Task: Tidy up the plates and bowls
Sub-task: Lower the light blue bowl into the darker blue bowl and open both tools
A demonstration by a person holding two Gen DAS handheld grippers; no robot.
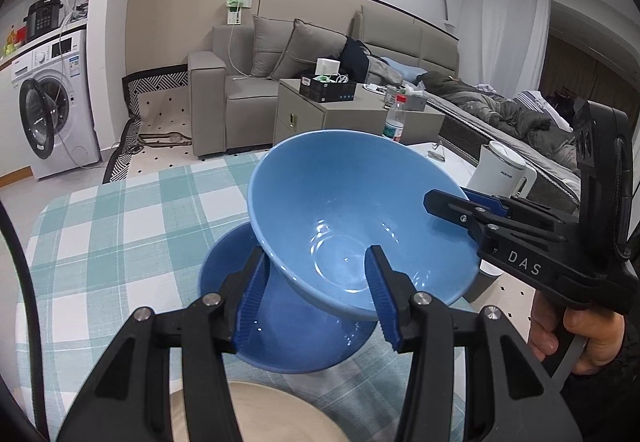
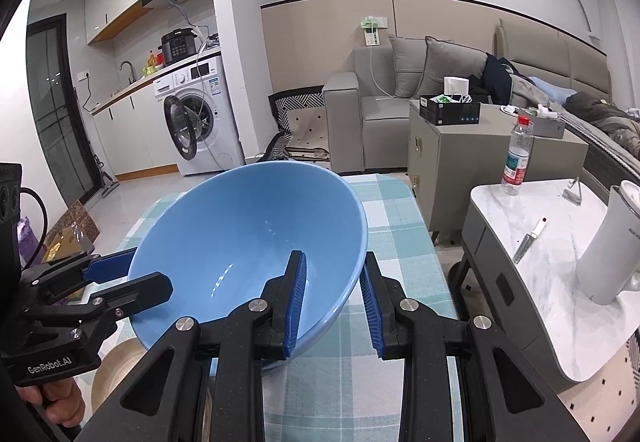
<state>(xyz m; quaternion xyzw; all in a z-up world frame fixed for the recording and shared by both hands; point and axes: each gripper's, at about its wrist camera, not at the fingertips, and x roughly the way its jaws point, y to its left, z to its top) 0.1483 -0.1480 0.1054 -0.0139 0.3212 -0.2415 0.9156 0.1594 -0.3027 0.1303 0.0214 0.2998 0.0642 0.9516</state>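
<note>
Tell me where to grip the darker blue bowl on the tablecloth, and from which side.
Grip the dark bowl by its rim, one finger inside the wall and one outside. Come from above at the near left edge: it sits upright and open, and the light bowl held by both tools hangs over its far right side.

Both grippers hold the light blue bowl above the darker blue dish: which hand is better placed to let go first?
Probably the left. The right gripper pinches the light blue bowl's rim tightly, while the left gripper straddles its rim more loosely over the darker blue dish.
</note>
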